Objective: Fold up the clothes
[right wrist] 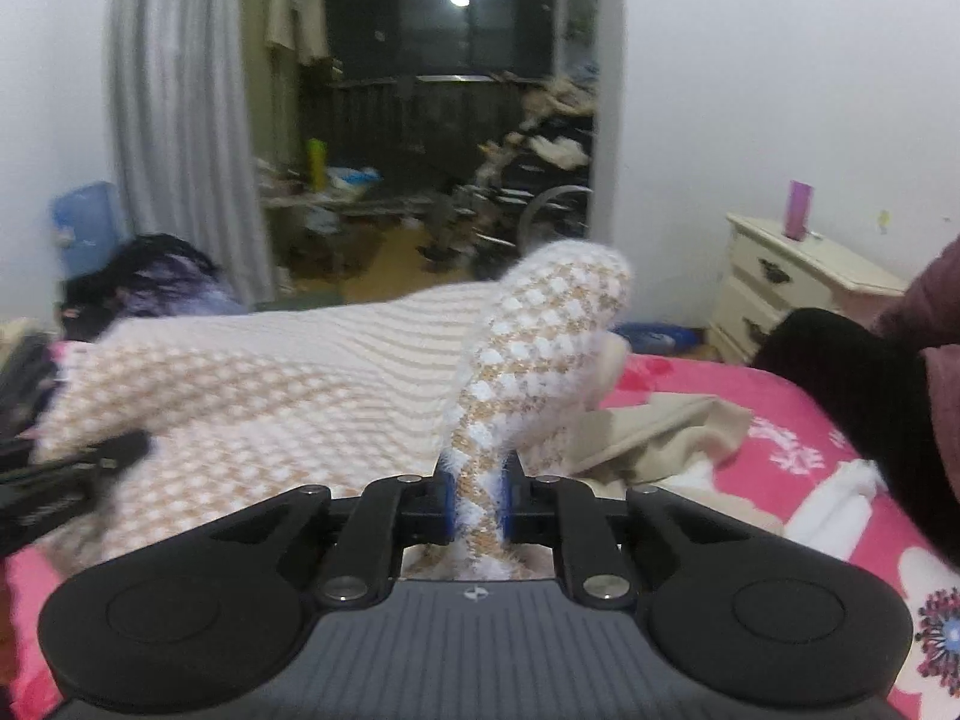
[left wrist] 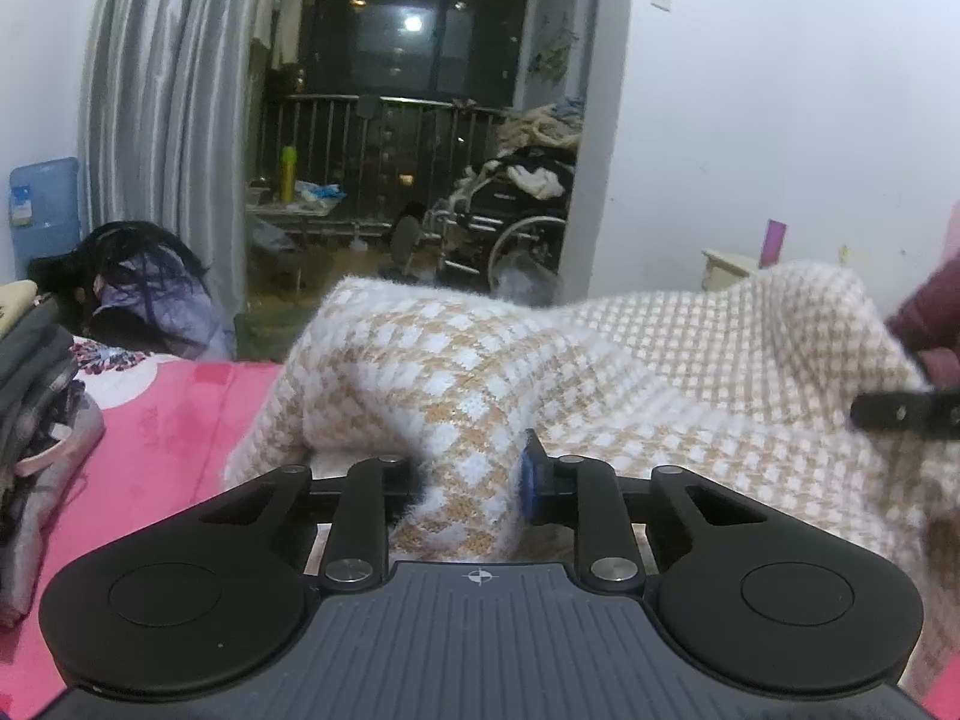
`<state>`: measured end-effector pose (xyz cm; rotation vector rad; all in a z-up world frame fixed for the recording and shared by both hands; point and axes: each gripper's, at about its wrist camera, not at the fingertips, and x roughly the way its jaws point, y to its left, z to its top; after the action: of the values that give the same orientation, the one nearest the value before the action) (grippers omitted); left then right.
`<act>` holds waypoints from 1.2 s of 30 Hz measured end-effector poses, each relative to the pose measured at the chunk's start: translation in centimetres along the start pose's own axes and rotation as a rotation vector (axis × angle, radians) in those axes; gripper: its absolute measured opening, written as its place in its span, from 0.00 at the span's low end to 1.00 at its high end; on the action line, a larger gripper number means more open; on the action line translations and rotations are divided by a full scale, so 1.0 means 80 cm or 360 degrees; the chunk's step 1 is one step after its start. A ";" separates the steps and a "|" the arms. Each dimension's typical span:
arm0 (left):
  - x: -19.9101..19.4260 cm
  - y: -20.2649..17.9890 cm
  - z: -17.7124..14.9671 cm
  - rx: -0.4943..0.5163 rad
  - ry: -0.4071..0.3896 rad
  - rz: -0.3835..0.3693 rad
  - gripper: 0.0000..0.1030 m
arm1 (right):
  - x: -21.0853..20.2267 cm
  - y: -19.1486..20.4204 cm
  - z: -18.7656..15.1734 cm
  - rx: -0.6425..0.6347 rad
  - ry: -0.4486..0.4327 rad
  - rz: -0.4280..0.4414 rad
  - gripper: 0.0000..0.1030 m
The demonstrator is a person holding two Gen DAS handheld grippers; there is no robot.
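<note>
1. Sweater (left wrist: 630, 360), knitted in a white and tan check, hangs lifted above the pink bed cover (left wrist: 174, 420), stretched between the two grippers
2. Left gripper (left wrist: 471, 480) has its jaws closed narrow on a bunched fold of the sweater; the fabric fills the gap and a blue pad presses its right side
3. Right gripper (right wrist: 477, 507) pinches another fold tightly between two blue pads, and the knit stands up from the jaws in a rounded hump
4. Each wrist view shows the other gripper at its edge as a dark bar beside the sweater
5. A dark red sleeve (right wrist: 936, 300) shows at the right edge
6. A beige cloth (right wrist: 660, 426) lies crumpled on the bed cover below the sweater
7. Folded clothes (left wrist: 36, 396) are stacked at the left
8. A cream nightstand (right wrist: 798, 282) with a purple cup (right wrist: 799, 210) on top stands against the wall
</note>
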<state>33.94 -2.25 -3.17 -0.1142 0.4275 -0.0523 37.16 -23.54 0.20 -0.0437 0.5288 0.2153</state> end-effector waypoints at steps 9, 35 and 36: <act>-0.100 0.035 -0.052 0.0014 0.0082 -0.0194 0.16 | -0.170 0.060 -0.081 0.0050 -0.0129 0.0354 0.12; -0.332 0.025 -0.115 0.0409 0.0168 -0.0635 0.98 | -0.395 0.041 -0.331 0.0961 0.0147 0.0447 0.73; -0.327 0.006 -0.114 0.0444 0.0180 -0.0677 0.99 | -0.390 0.027 -0.334 0.1083 0.0138 0.0443 0.75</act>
<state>6.38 -0.75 -0.73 0.0753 0.4989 -0.5373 -2.83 -30.01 -7.06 0.6884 0.6721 0.2961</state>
